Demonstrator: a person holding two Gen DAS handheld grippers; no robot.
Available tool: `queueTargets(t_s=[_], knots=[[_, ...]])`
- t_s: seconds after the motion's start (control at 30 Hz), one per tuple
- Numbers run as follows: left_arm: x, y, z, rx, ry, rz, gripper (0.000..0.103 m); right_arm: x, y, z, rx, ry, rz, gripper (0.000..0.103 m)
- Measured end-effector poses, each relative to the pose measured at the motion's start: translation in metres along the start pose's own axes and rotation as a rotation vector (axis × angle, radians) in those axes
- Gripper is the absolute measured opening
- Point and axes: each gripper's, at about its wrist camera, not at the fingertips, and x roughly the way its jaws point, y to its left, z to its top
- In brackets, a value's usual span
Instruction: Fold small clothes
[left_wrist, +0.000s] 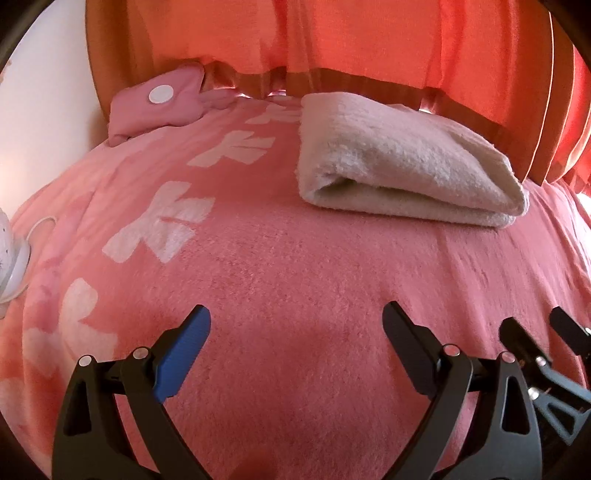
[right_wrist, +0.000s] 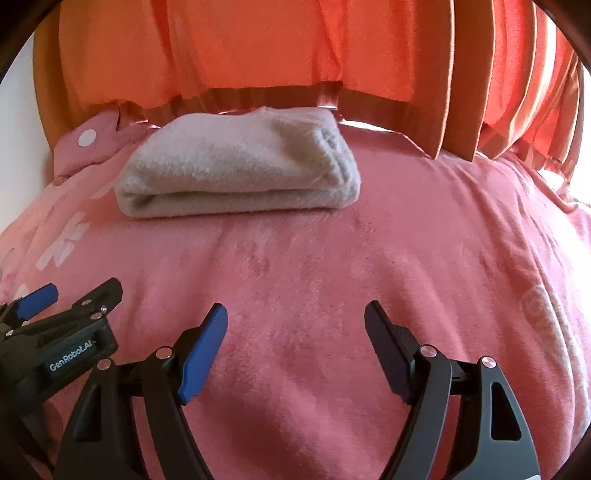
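A white fluffy cloth (left_wrist: 402, 166) lies folded into a thick rectangle on the pink bedspread (left_wrist: 295, 266), far side of the bed; it also shows in the right wrist view (right_wrist: 240, 166). My left gripper (left_wrist: 295, 325) is open and empty, low over the bedspread, well short of the cloth. My right gripper (right_wrist: 295, 321) is open and empty too, beside the left one. The left gripper (right_wrist: 70, 295) shows at the lower left of the right wrist view; the right gripper (left_wrist: 535, 325) shows at the lower right of the left wrist view.
A pink pillow (left_wrist: 155, 103) with a white dot lies at the back left. Orange curtains (left_wrist: 332, 37) hang behind the bed. A white object (left_wrist: 11, 258) with a cord sits at the left edge. The bedspread (right_wrist: 369, 258) has white flower prints on the left.
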Motion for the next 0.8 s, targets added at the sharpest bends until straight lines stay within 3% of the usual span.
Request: queueTargets(t_s=[0.8], knots=[[0.005, -0.017, -0.005, 0.068, -0.036, 0.038, 0.09, 0.011, -0.004, -0.005, 0.009, 0.02, -0.02, 0.074]])
